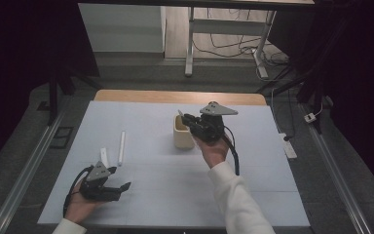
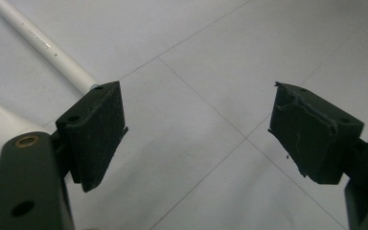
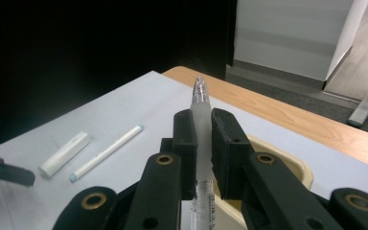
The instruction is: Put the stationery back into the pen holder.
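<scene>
Right gripper [image 3: 202, 143] | clamped on pen [image 3: 201, 108] | above cup [image 1: 183, 132]

Your right gripper [image 1: 187, 118] is up over mid-table, forearm reaching in from the bottom edge, jaws pinched nearly together w/ a slim item between. Your left gripper [image 1: 121, 187] sits low near the table's front-left, jaws spread wide, nothing between.

high: overhead, forward-down | gripper views: close, share table [image 1: 175, 185]
</scene>
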